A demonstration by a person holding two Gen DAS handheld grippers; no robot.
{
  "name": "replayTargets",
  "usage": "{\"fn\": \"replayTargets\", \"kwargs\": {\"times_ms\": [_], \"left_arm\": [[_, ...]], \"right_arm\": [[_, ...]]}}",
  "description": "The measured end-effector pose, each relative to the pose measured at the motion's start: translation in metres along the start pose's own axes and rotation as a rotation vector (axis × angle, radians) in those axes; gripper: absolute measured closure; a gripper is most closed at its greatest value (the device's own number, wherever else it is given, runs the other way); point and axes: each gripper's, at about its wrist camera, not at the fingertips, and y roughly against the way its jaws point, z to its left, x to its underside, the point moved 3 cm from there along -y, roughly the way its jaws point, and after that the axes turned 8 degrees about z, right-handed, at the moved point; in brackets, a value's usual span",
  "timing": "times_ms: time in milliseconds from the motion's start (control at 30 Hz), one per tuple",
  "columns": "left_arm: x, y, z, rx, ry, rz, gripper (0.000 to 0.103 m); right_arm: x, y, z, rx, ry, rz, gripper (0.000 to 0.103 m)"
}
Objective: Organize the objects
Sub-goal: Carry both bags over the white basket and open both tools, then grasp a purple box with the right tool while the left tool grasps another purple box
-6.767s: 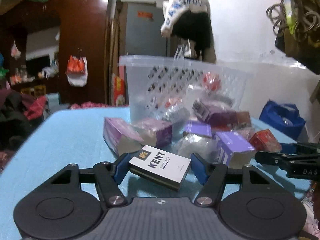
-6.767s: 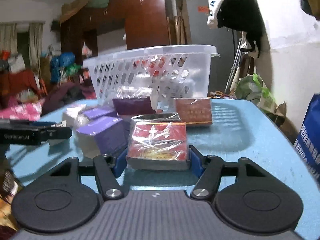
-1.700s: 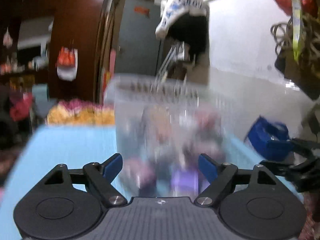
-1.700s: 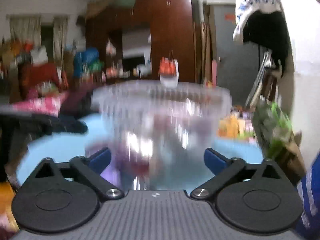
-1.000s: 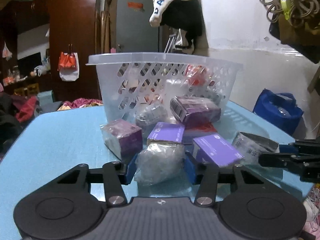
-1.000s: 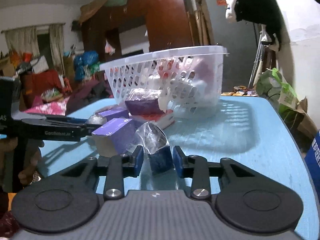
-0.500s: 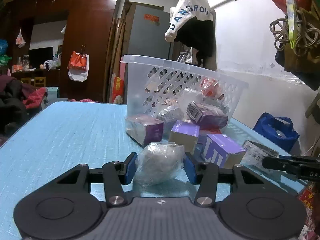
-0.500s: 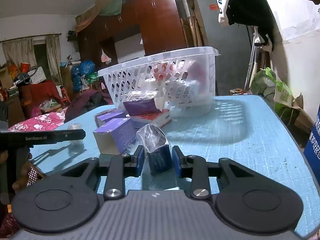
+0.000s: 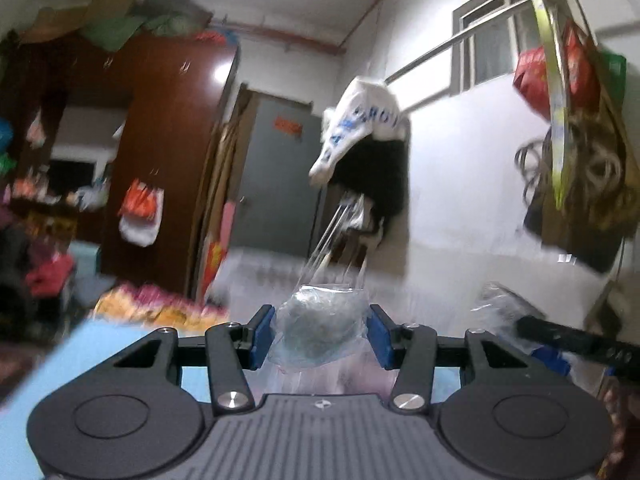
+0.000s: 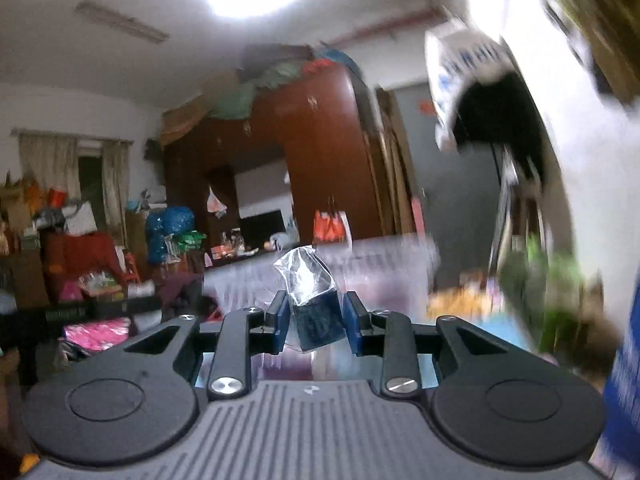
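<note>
Both views, one instant, heavily smeared. My left tool [image 9: 319,336] is clamped on a clear bag of greyish-green stuff [image 9: 320,328], its blue pads [image 9: 262,334] pressing the wrap from both sides. My right tool [image 10: 315,328] is clamped on a small dark packet in clear wrap [image 10: 316,316], whose loose film stands up above the jaws. Each load hangs clear of the blue surface [image 9: 80,360], of which only a corner shows at lower left. Ahead of both tools lies a pale, streaked band that I take for the white basket [image 10: 380,256]; blur hides its rim and contents. In the left view my other tool's dark arm crosses at right, carrying its wrapped packet.

Progress, as I judge it: two items are picked and lifted, neither yet placed. Left to do: carry both over the basket and let them go. How many items remain on the surface I cannot tell here.
</note>
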Motion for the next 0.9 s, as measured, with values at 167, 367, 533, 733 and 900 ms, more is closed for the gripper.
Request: {"fn": "replayTargets", "kwargs": {"times_ms": [167, 367, 533, 733, 900], "left_arm": [[-0.066, -0.074, -0.007, -0.057, 0.000, 0.086, 0.050], [-0.051, -0.125, 0.007, -0.108, 0.020, 0.196, 0.021], [-0.041, -0.091, 0.014, -0.054, 0.039, 0.162, 0.021], [0.007, -0.041, 0.019, -0.090, 0.014, 0.148, 0.010], [0.048, -0.024, 0.016, -0.127, -0.026, 0.198, 0.012]], "right_arm": [[-0.072, -0.082, 0.011, 0.030, 0.094, 0.075, 0.070], [-0.065, -0.145, 0.011, 0.086, 0.135, 0.186, 0.039], [-0.053, -0.101, 0.004, 0.051, 0.081, 0.126, 0.001], [0.018, -0.065, 0.026, -0.049, 0.106, 0.280, 0.000], [0.055, -0.076, 0.039, -0.132, 0.098, 0.403, 0.009]]}}
